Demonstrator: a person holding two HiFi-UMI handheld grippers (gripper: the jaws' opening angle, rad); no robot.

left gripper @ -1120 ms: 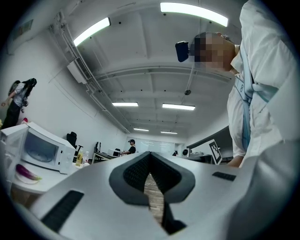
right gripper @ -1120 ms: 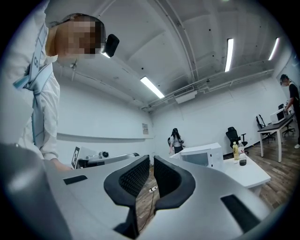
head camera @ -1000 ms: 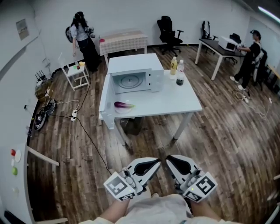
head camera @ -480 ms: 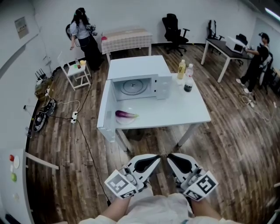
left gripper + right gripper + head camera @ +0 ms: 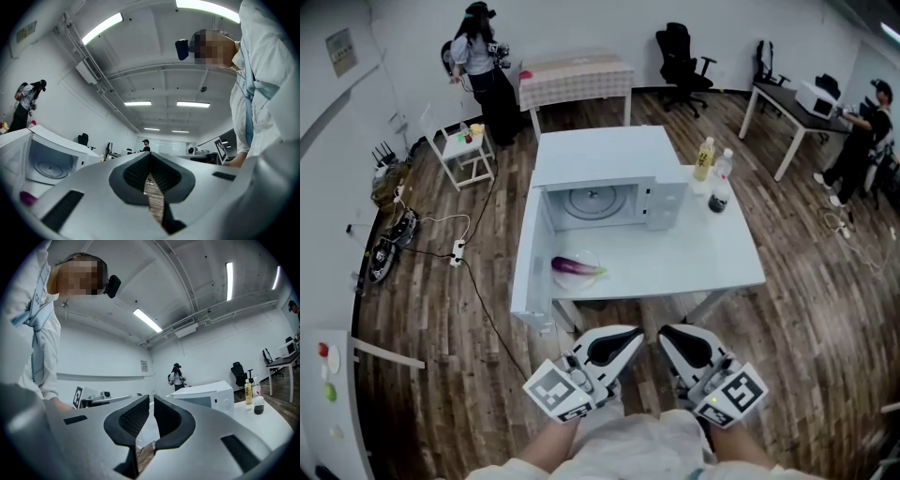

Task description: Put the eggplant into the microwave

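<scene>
Left gripper: it is held low at the near edge of the head view, well apart from the table; in the left gripper view the pads are seen pressed together with nothing between them.
Right gripper: it is held just beside the left one; in the right gripper view only a thin slit is left between the pads, and nothing is carried.
Eggplant: it is found lying on the table, on what seems a pale dish, just in front of the microwave's cavity and beside the swung-out door.
Microwave: its door is already open, and the turntable can be seen inside.
Step in hand: the walk-up to the table is judged to be under way; nothing has been grasped yet.
Next move: the table must be reached, one gripper's jaws must be opened and lowered over the eggplant, and a grip across its body is called for before it is carried into the cavity.
Shown by the head view only: the whole layout, with two bottles to the right of the microwave.
Shown by the gripper views only: the jaw state; the eggplant is caught at the lower left of the left gripper view, while in the right gripper view only the microwave and bottles are shown.
</scene>
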